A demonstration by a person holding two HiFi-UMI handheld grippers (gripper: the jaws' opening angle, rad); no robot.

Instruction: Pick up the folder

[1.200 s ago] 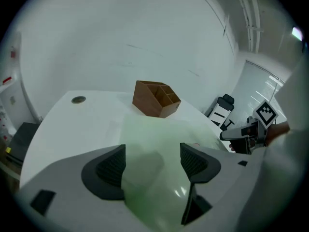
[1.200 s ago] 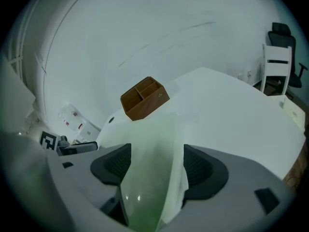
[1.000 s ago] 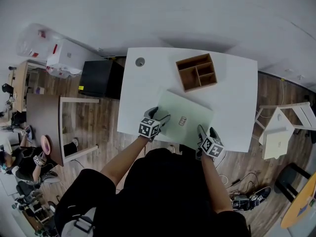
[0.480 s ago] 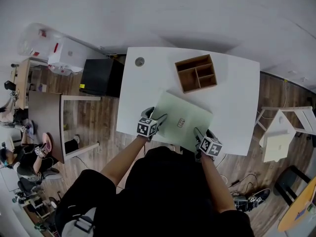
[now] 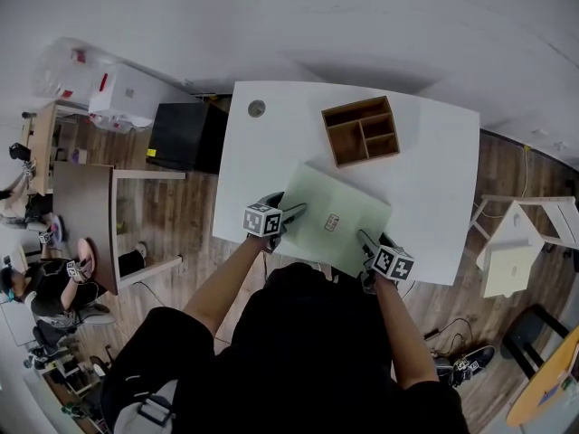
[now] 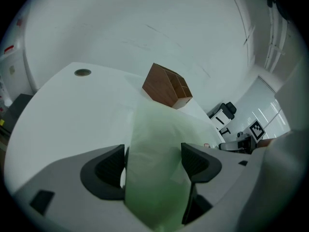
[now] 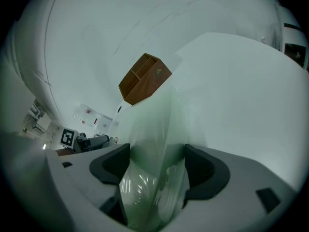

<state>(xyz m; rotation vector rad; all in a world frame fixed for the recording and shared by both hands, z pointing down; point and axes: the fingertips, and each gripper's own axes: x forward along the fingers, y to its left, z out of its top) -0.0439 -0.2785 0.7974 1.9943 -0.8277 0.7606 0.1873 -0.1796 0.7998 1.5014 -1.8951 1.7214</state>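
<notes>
The folder [image 5: 342, 199] is a pale green translucent sheet lying slantwise on the white table [image 5: 434, 179], its near edge over the table's front edge. My left gripper [image 5: 291, 212] grips its left near corner and my right gripper [image 5: 366, 239] its right near corner. In the left gripper view the folder [image 6: 157, 139] fills the gap between the jaws of my left gripper [image 6: 154, 161]. The right gripper view shows the folder [image 7: 159, 129] bunched and creased inside my right gripper [image 7: 157, 166]. Both are shut on it.
A brown wooden organiser [image 5: 361, 131] with open compartments stands just beyond the folder. A round grey cable hole [image 5: 257, 109] is at the table's far left corner. A black cabinet [image 5: 185, 141] stands left of the table, a white stool [image 5: 516, 242] to its right.
My left gripper has shifted slightly left and away from me with the folder's corner. The right gripper has barely moved. Both have stayed on the folder throughout.
</notes>
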